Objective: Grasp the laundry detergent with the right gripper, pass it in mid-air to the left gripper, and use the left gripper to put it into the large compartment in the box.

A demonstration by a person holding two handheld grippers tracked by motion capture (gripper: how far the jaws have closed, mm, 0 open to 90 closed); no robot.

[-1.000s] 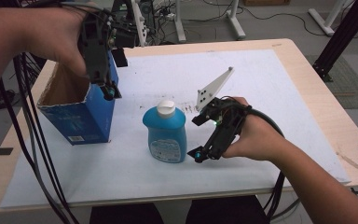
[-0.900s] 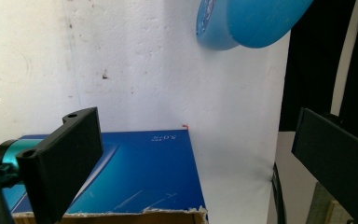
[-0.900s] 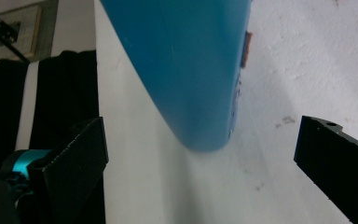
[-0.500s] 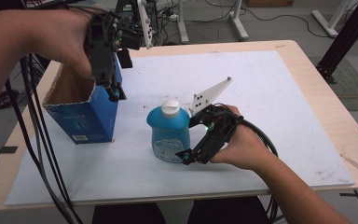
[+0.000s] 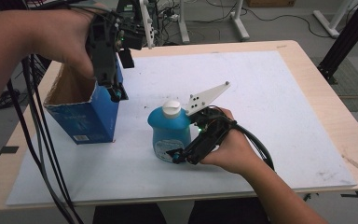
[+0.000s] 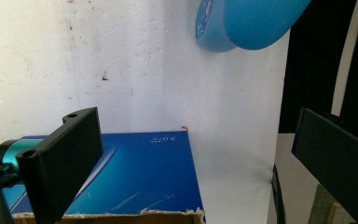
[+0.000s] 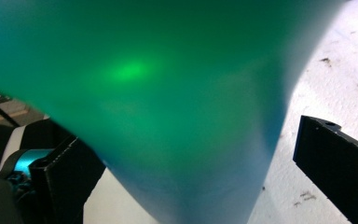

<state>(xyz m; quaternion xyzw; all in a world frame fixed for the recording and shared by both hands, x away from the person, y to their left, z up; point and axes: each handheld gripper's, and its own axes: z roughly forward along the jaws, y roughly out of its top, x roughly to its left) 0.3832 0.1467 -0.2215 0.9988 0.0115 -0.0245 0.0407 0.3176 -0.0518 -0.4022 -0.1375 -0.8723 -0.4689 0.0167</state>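
Forearms come in from the near edge of the table (image 5: 307, 60), one at each side. Nearest, the right hand (image 5: 235, 149) holds the right gripper (image 5: 179, 156) low over the white sheet (image 5: 270, 93), its tips at the front lower side of the bottle (image 5: 168, 135). In the right gripper view the bottle (image 7: 168, 93) sits between the two jaws and takes up most of the picture, lit green; the jaws stand spread, with a gap showing between the right jaw and the bottle's side, and whether the left jaw touches it cannot be told. Nothing is clamped yet.

The bottle stands upright on the sheet near the table's middle, blue with a white cap (image 5: 171, 108). A grey plate (image 5: 207, 97) on the right gripper juts up just beside the cap.

Left of the bottle, well apart from it, stands the open blue box (image 5: 86, 119), its brown inside showing. Above its far right corner the left hand (image 5: 70, 42) holds the left gripper (image 5: 115, 93) pointing down. In the left gripper view the jaws are spread wide with nothing between them; the box (image 6: 140, 177) lies below, and the bottle (image 6: 242, 23) shows at the top. Cables (image 5: 37, 140) hang past the left edge.
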